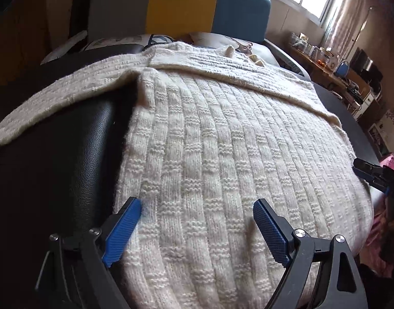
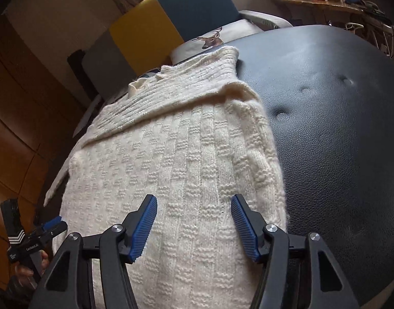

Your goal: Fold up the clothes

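Note:
A cream knit sweater (image 1: 212,149) lies flat on a black leather surface (image 1: 55,159), with one sleeve folded across its upper part. My left gripper (image 1: 197,207) hovers open over the sweater's near hem, nothing between its blue pads. In the right wrist view the same sweater (image 2: 176,159) fills the middle, and my right gripper (image 2: 194,203) stands open above its near edge, close to the right side seam. The right gripper also shows at the right edge of the left view (image 1: 369,173); the left gripper appears at lower left of the right view (image 2: 51,225).
The black leather surface (image 2: 338,118) extends bare to the right of the sweater. Behind it stand a grey, yellow and blue headboard (image 1: 181,7) and pillows, one with a deer print (image 2: 212,40). A cluttered wooden shelf (image 1: 325,59) runs along the far right under a window.

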Tool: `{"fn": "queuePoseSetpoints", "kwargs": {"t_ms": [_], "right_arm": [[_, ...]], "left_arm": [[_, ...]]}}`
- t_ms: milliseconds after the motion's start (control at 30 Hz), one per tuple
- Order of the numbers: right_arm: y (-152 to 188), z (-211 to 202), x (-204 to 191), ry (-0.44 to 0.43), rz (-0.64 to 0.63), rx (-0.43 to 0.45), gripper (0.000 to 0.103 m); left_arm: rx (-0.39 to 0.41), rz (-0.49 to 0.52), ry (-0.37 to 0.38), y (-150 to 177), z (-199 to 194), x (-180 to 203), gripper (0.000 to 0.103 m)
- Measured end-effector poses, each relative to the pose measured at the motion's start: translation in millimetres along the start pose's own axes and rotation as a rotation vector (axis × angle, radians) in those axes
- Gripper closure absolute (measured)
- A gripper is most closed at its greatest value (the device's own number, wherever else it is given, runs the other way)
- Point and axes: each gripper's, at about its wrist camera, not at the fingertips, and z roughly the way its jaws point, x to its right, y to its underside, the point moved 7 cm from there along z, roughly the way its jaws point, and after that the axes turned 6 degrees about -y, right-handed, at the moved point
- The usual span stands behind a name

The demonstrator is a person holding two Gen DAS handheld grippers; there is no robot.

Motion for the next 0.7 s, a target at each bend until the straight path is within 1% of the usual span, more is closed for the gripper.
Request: {"fn": "queuePoseSetpoints", "kwargs": {"t_ms": [33,100,133,167,233,333,367,433,533,667,700], "right_arm": [[-4.2,1.2,-7.9,0.000,-0.016,0.001,0.041],[-12.0,6.7,-29.7,-0.028,-0.075,0.014,0.038],[-14.8,13.8,-41.2,-0.045,-0.096,0.017,0.035],[-17.0,23.3,-51.4,-0.062,-0.111,0.010,0.034],[-19.9,46.7,-71.5,-0.089,-0.138,-0.027,0.033],[-22.2,80.5,-96.6,-0.084,-0.199,-0.065,0.033],[-23.0,88.5,-101.0,-0.070,-0.217,-0.064,0.033],[-24.1,101.3,-105.2,-0.052,-0.236,-0.057,0.033],[-20.8,111.9,-101.1,-0.047,-0.235,-0.047,0.032],[-21.1,110.8,-97.2,-0.101,-0.207,-0.034,0.029],[-21.7,110.3,-95.9,-0.115,-0.195,-0.030,0.029]], "left_arm": [[-0.002,-0.025,0.017,-1.2,-2.3,-1.6,0.014],[-0.003,-0.173,0.119,-10.4,-12.1,-17.9,0.013],[0.000,-0.251,0.146,-14.6,-17.1,-30.8,0.013],[0.011,-0.324,0.151,-19.1,-22.0,-48.2,0.013],[0.040,-0.452,0.126,-27.8,-33.3,-91.1,0.013],[0.083,-0.654,0.056,-29.5,-52.4,-172.2,0.013],[0.097,-0.724,0.035,-29.1,-58.8,-200.1,0.013],[0.142,-0.874,0.019,-26.0,-73.4,-253.9,0.013],[0.199,-1.052,0.042,-24.0,-86.0,-321.0,0.013],[0.231,-1.223,0.106,-29.4,-78.9,-379.5,0.015],[0.226,-1.251,0.127,-31.3,-72.6,-388.1,0.015]]}}
